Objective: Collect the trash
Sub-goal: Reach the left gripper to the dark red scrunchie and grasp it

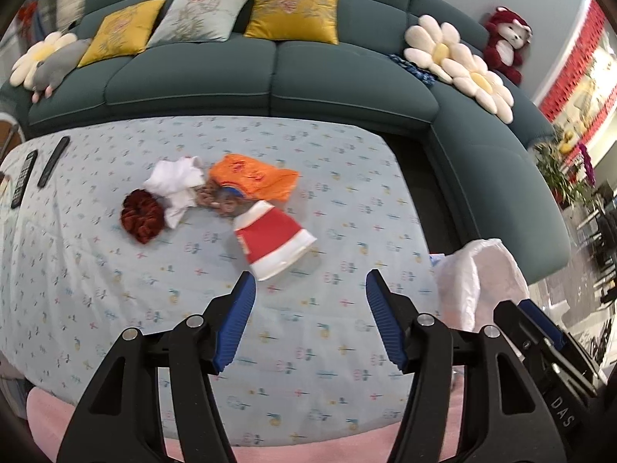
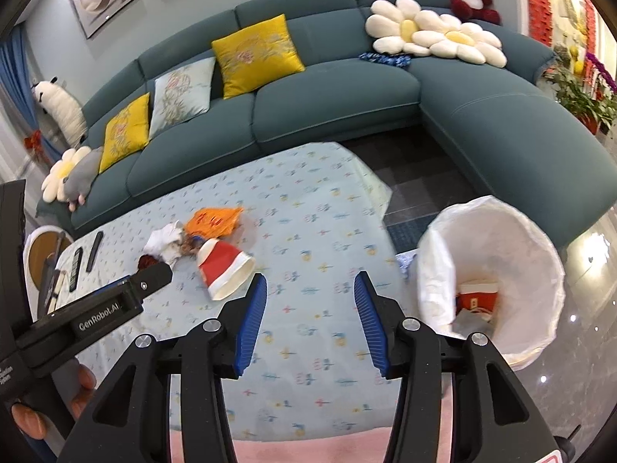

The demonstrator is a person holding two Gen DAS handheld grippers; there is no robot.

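A red and white paper cup lies on its side on the blue patterned tablecloth, also in the right wrist view. Behind it lie an orange wrapper, crumpled white tissue, brown scraps and a dark red scrunchie. My left gripper is open and empty, just short of the cup. My right gripper is open and empty over the cloth. A bin with a white bag stands right of the table and holds a red cup.
Two black remotes lie at the table's far left. A teal sofa with cushions and plush toys wraps behind and to the right. A pink rug shows below the table's near edge. The left gripper's body crosses the right wrist view.
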